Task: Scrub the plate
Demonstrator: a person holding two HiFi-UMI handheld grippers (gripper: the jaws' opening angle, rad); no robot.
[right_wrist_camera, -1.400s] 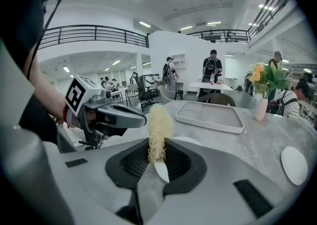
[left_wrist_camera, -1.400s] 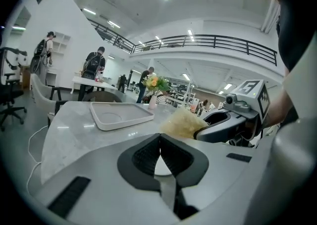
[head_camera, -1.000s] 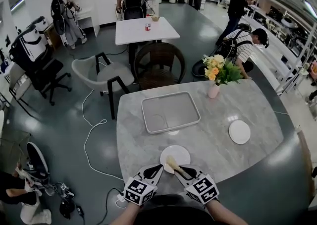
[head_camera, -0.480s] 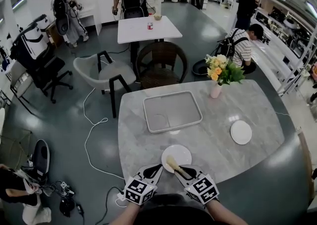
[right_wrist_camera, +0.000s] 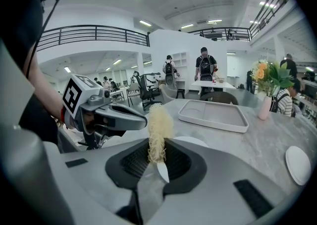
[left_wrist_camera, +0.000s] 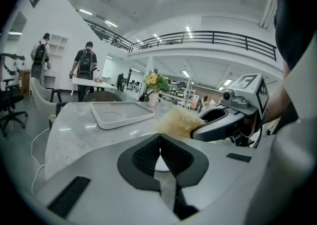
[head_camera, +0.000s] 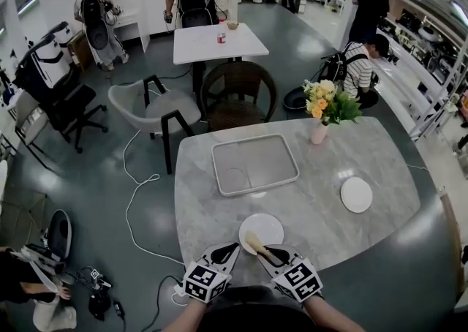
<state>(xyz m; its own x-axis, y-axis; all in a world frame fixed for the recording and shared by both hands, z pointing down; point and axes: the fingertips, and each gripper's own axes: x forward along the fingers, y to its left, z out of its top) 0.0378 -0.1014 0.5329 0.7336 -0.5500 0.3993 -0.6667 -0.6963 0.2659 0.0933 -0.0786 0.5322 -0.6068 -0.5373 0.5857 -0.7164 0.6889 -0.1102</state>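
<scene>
Hidden from head view: the near rim of the plate [head_camera: 263, 227] is covered by the two gripper tips and the fibrous scrubber [head_camera: 252, 239]. The person's forearms are cut off at the bottom edge.
Hidden from gripper views: each gripper's own body blocks most of the plate. The right gripper view shows only a white arc of it [right_wrist_camera: 190, 141] beyond the jaws.
Hard to make out: the plate is too small and too bright to show any soil or wetness on its face.
Plate, appearance: round, plain white, lying flat.
Plate, location: on the grey marble table [head_camera: 314, 177], near its front edge. It lies on the near side of the rectangular white tray [head_camera: 267, 159] and apart from it.
Left gripper [left_wrist_camera: 159, 140]: clenched, pads meeting, nothing between them. A sliver of white shows through the gap below the pads. In the head view its tip sits at the plate's near-left rim.
Right gripper [right_wrist_camera: 157, 149]: clamped on the scrubber [right_wrist_camera: 159, 125], which stands up out of the jaws as a pale yellow, stringy tuft. Its lower end is buried between the pads.
Scrubber, position: its free end lies over the plate's near part. Contact with the plate cannot be confirmed.
Grippers, relation: side by side, tips converging on the plate.
Other items: a small white plate [head_camera: 356, 194] lies well to the right. A vase of flowers [head_camera: 319, 131] stands at the table's far right.
</scene>
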